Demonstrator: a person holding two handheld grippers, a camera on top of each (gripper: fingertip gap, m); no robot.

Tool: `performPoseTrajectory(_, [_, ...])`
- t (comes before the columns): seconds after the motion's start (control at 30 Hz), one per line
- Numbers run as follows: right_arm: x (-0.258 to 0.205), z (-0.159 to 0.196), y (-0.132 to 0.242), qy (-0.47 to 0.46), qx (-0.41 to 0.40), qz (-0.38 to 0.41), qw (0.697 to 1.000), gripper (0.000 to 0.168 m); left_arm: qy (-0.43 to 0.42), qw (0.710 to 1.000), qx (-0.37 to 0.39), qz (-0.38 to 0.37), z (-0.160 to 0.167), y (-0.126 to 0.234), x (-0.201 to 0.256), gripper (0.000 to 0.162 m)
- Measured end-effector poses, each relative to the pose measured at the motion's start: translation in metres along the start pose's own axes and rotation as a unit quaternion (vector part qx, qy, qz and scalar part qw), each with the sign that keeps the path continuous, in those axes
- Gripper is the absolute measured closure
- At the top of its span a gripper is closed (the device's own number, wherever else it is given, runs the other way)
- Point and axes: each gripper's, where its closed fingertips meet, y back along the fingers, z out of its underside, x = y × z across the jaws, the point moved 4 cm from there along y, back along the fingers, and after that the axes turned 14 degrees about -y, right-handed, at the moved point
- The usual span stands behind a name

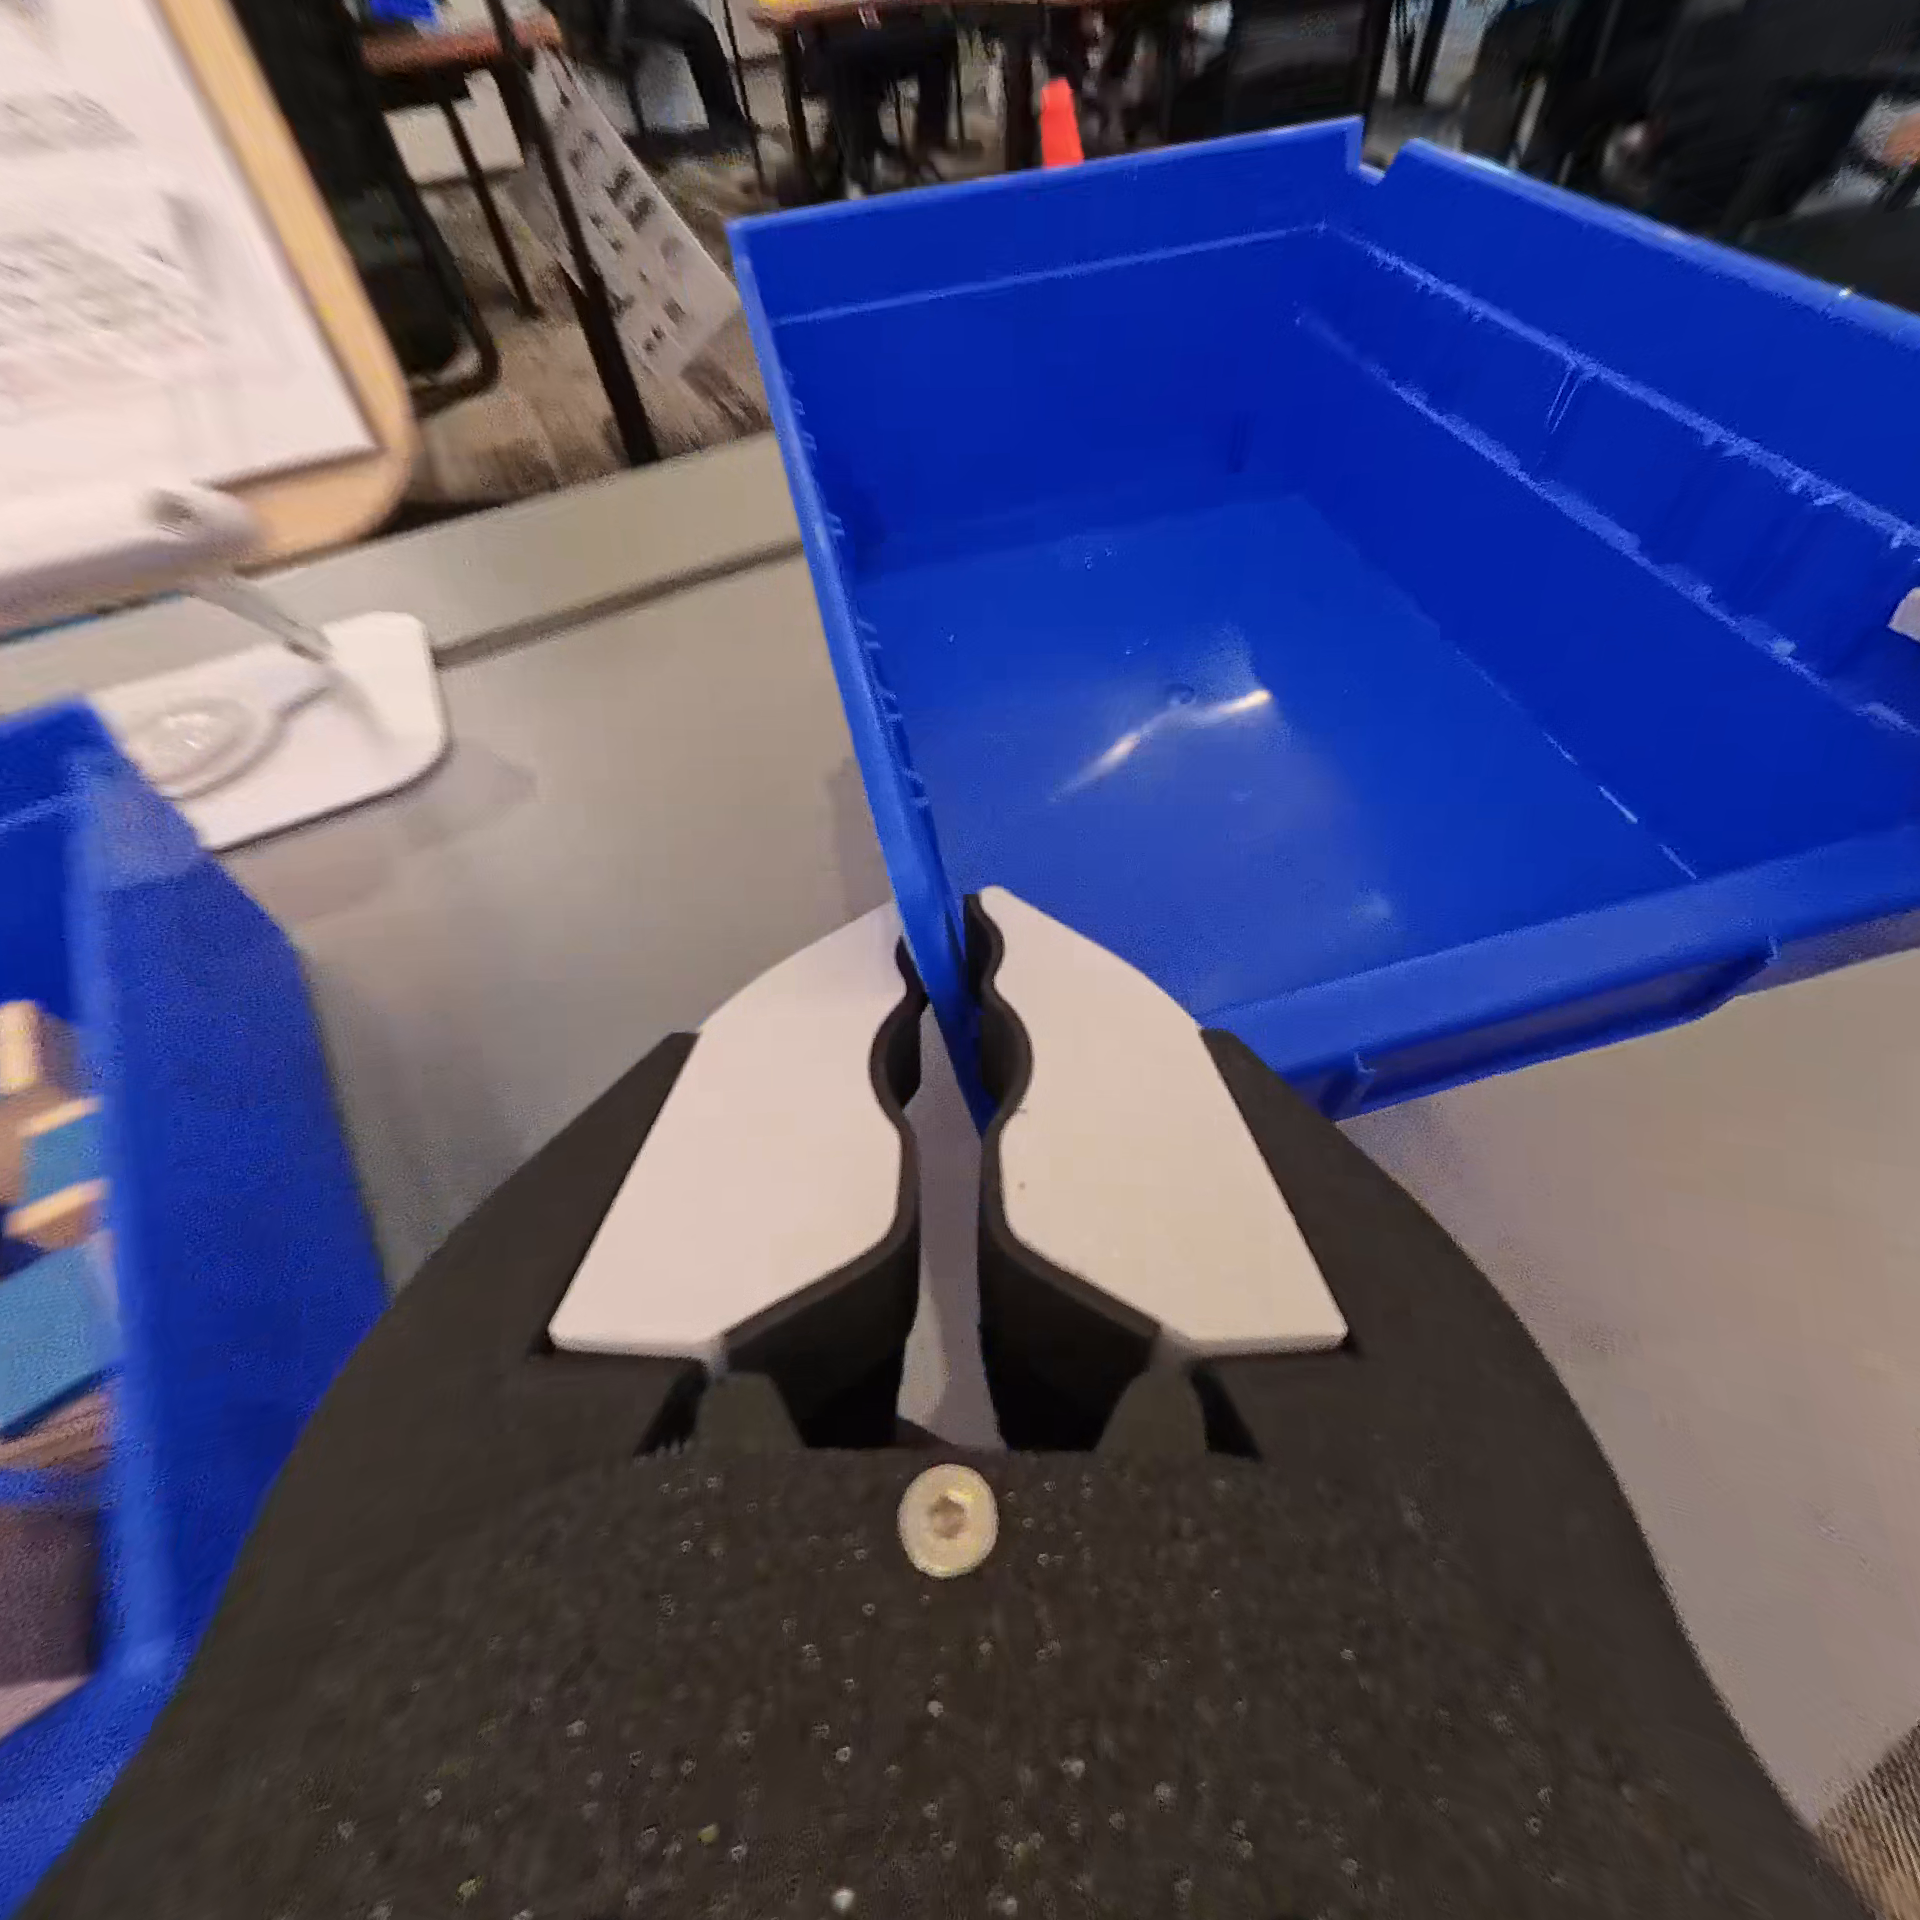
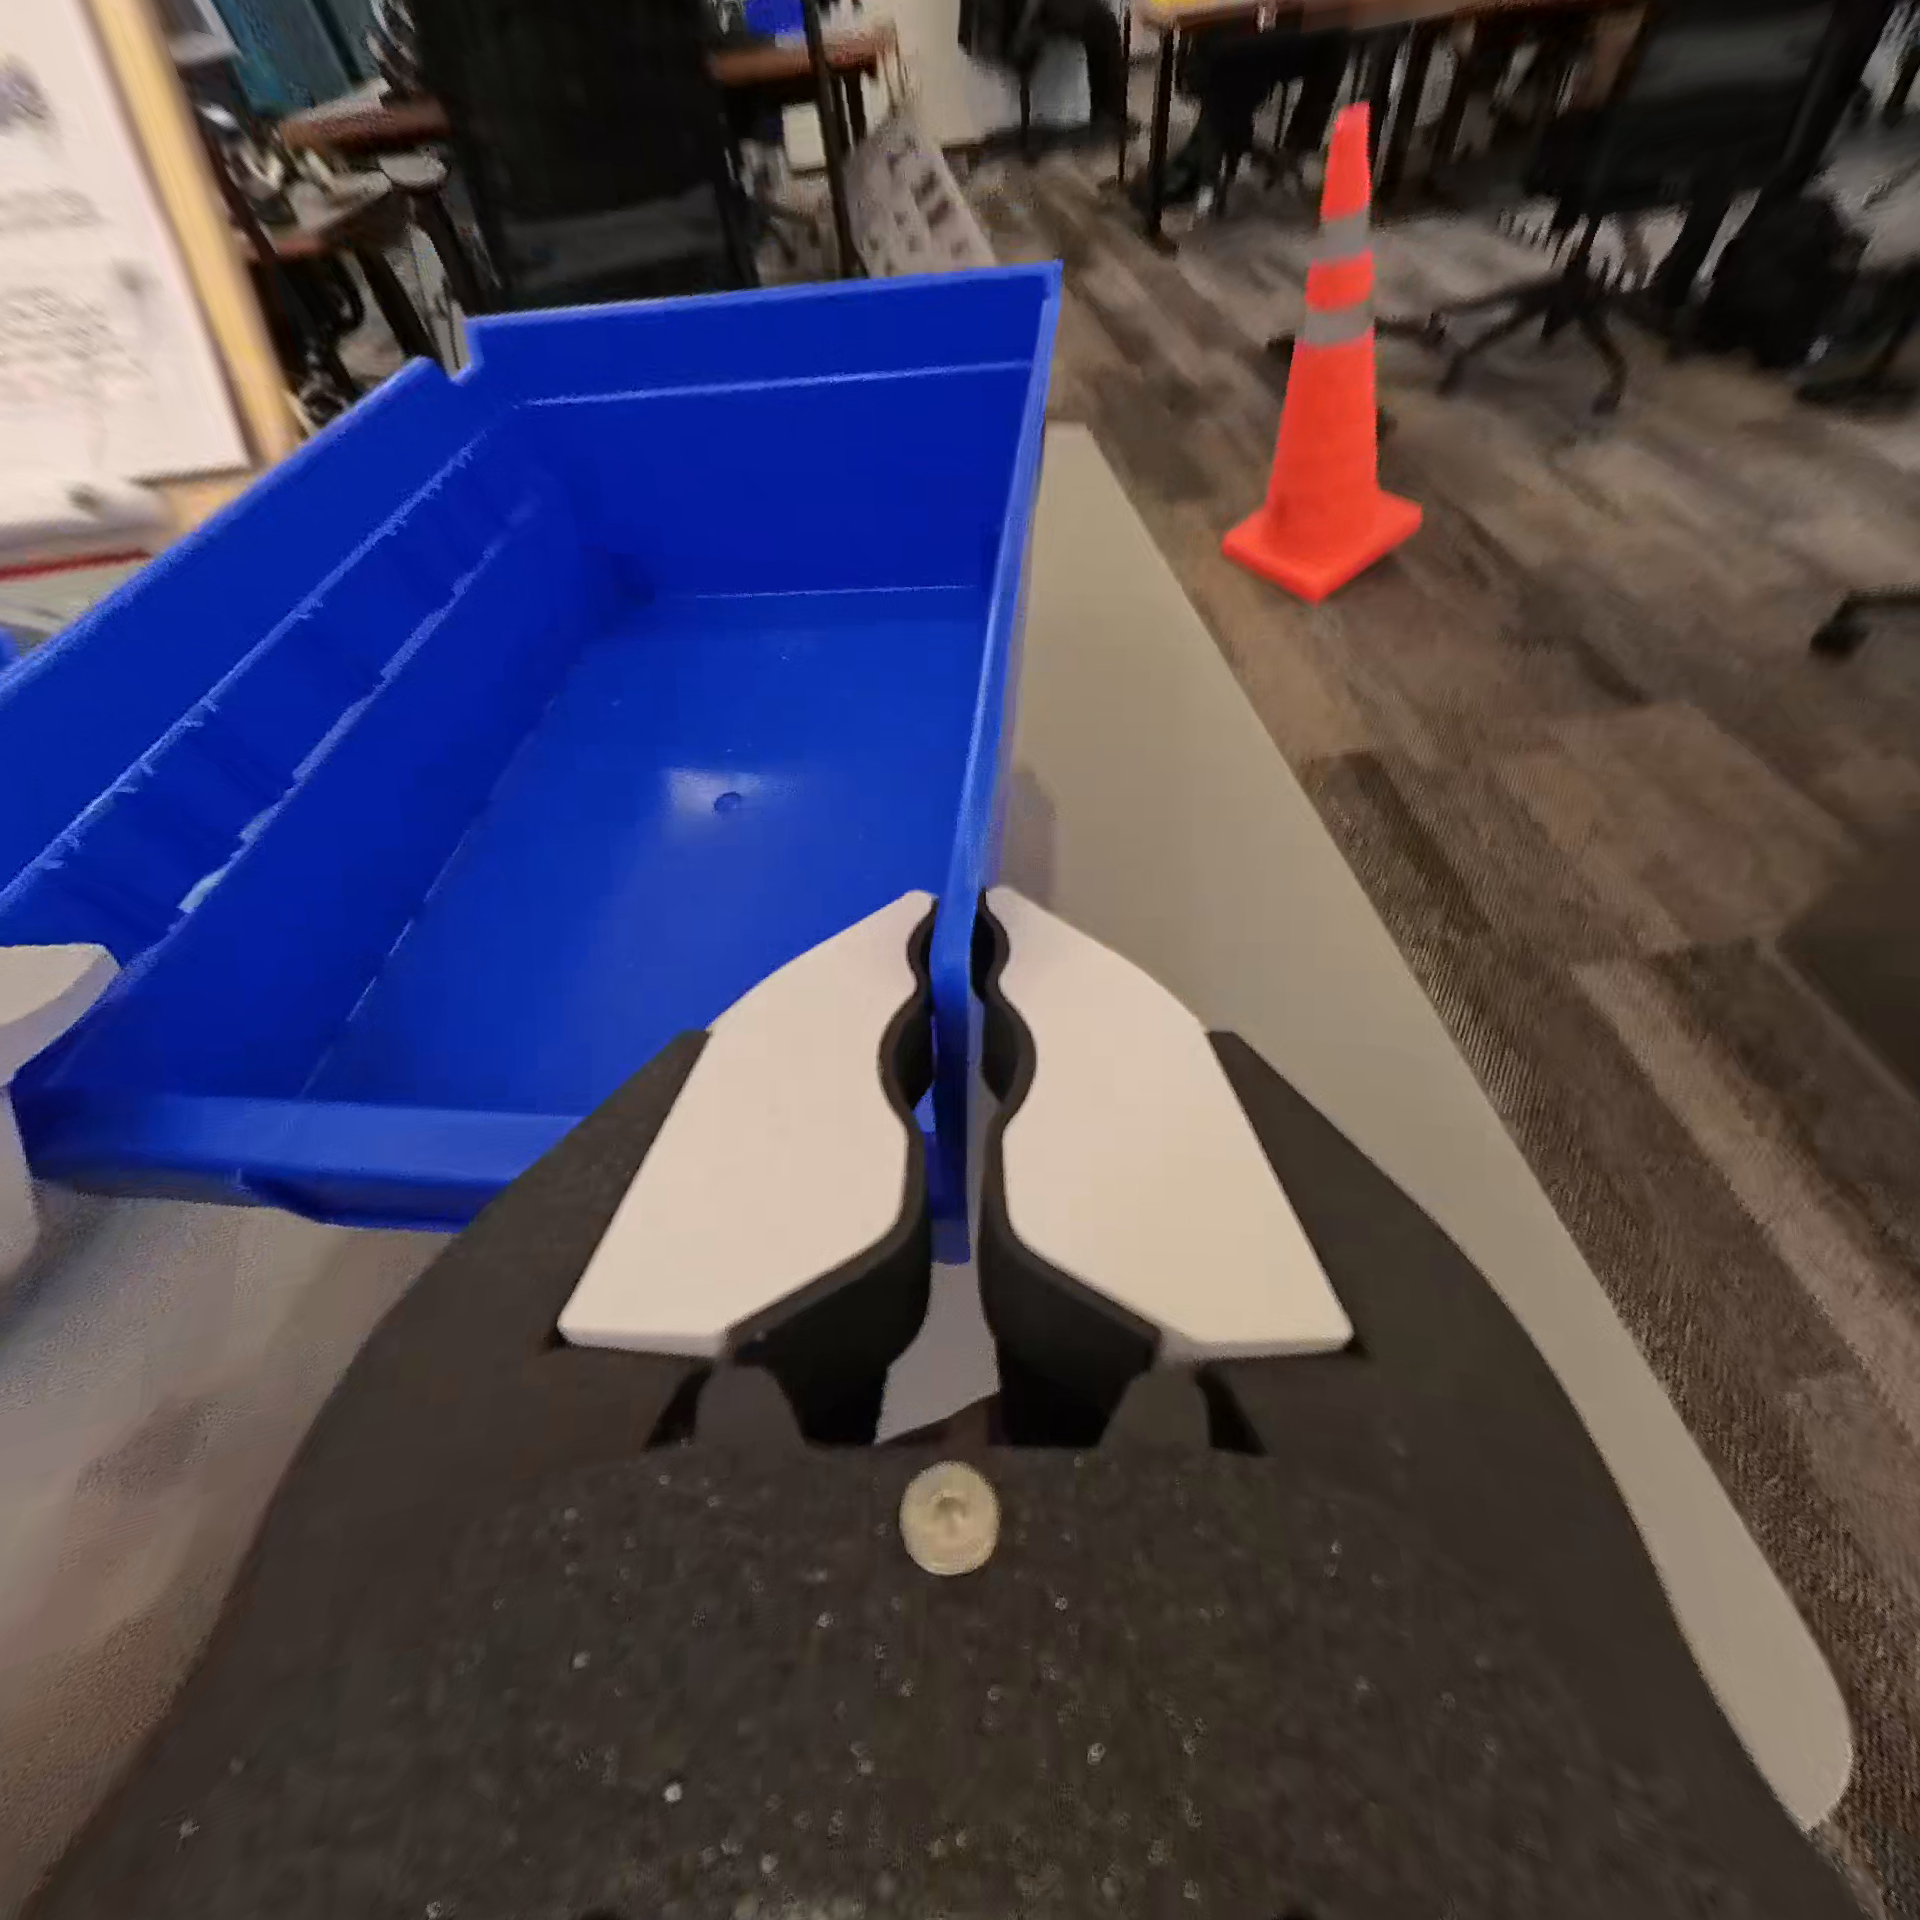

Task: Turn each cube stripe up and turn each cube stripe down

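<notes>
An empty blue bin (image 1: 1351, 436) stands on the grey table. My left gripper (image 1: 940, 920) is shut on the bin's left wall near its front corner. My right gripper (image 2: 954, 914) is shut on the same bin's (image 2: 644, 499) right wall near its front corner. A second blue bin (image 1: 208, 1091) sits at the left edge of the left wrist view, with blurred wooden and blue cubes (image 1: 52, 1174) inside. The left gripper's pale finger tip (image 2: 42, 987) shows at the left edge of the right wrist view.
A white stand base (image 1: 312, 717) rests on the table behind the second bin, below a framed whiteboard (image 1: 156, 260). An orange traffic cone (image 2: 1330, 395) stands on the floor past the table's right edge (image 2: 1351, 1018). Chairs and desks fill the background.
</notes>
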Motion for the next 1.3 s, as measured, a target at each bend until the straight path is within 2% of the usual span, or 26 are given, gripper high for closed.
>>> performPoseTrajectory(0.13, [0.033, 0.027, -0.027, -0.015, -0.042, -0.018, 0.999, 0.164, -0.008, 0.999, -0.041, 0.018, 0.026, -0.027, 0.023, 0.157])
performPoseTrajectory(0.27, [0.041, 0.039, -0.047, -0.016, -0.036, -0.02, 0.999, 0.165, -0.02, 0.998, -0.045, 0.029, 0.04, -0.034, 0.03, 0.152])
performPoseTrajectory(0.33, [0.043, 0.039, -0.052, -0.017, -0.023, -0.016, 0.999, 0.165, -0.023, 0.997, -0.05, 0.045, 0.044, -0.034, 0.034, 0.144])
performPoseTrajectory(0.37, [0.043, 0.039, -0.052, -0.018, -0.02, -0.015, 1.0, 0.164, -0.032, 0.997, -0.053, 0.039, 0.045, -0.028, 0.031, 0.127])
performPoseTrajectory(0.4, [0.042, 0.036, -0.048, -0.012, -0.008, -0.01, 1.0, 0.156, -0.045, 0.997, -0.054, 0.025, 0.047, -0.018, 0.025, 0.114])
performPoseTrajectory(0.43, [0.042, 0.031, -0.042, -0.001, 0.009, 0.006, 1.0, 0.143, -0.057, 0.997, -0.05, 0.022, 0.048, -0.002, 0.018, 0.11])
performPoseTrajectory(0.53, [0.027, 0.008, -0.006, 0.073, 0.071, 0.053, 0.993, 0.132, -0.075, 0.995, -0.022, 0.055, 0.056, 0.066, -0.009, 0.11])
performPoseTrajectory(0.6, [-0.01, -0.002, 0.02, 0.103, 0.103, 0.02, 0.989, 0.13, -0.068, 0.997, -0.016, 0.04, 0.064, 0.114, -0.05, 0.109])
performPoseTrajectory(0.67, [-0.066, 0.004, 0.039, 0.106, 0.106, -0.067, 0.986, 0.128, -0.035, 0.999, -0.011, -0.012, 0.076, 0.154, -0.108, 0.107])
performPoseTrajectory(0.77, [-0.168, 0.045, 0.055, 0.11, 0.053, -0.223, 0.967, 0.124, 0.035, 0.994, -0.008, -0.1, 0.112, 0.197, -0.195, 0.107])
performPoseTrajectory(0.87, [-0.25, 0.11, 0.05, 0.125, -0.034, -0.304, 0.944, 0.12, 0.099, 0.987, -0.035, -0.123, 0.156, 0.2, -0.237, 0.105])
performPoseTrajectory(0.97, [-0.279, 0.145, 0.025, 0.152, -0.048, -0.257, 0.953, 0.112, 0.109, 0.985, -0.063, -0.122, 0.179, 0.178, -0.241, 0.102])
performPoseTrajectory(1.03, [-0.283, 0.155, 0.008, 0.145, -0.059, -0.231, 0.96, 0.108, 0.115, 0.985, -0.069, -0.111, 0.181, 0.164, -0.237, 0.104])
performPoseTrajectory(1.13, [-0.287, 0.163, -0.008, 0.107, -0.081, -0.222, 0.966, 0.112, 0.12, 0.981, -0.082, -0.129, 0.184, 0.145, -0.242, 0.129])
performPoseTrajectory(1.17, [-0.287, 0.163, -0.013, 0.109, -0.078, -0.216, 0.967, 0.117, 0.13, 0.979, -0.088, -0.132, 0.185, 0.141, -0.244, 0.148])
performPoseTrajectory(1.2, [-0.289, 0.162, -0.018, 0.107, -0.071, -0.212, 0.969, 0.126, 0.13, 0.977, -0.091, -0.141, 0.187, 0.14, -0.247, 0.154])
performPoseTrajectory(1.27, [-0.296, 0.165, -0.026, 0.098, -0.08, -0.216, 0.968, 0.153, 0.113, 0.978, -0.096, -0.147, 0.187, 0.139, -0.249, 0.157])
performPoseTrajectory(1.3, [-0.299, 0.164, -0.028, 0.08, -0.082, -0.211, 0.971, 0.156, 0.106, 0.978, -0.1, -0.151, 0.187, 0.139, -0.249, 0.157])
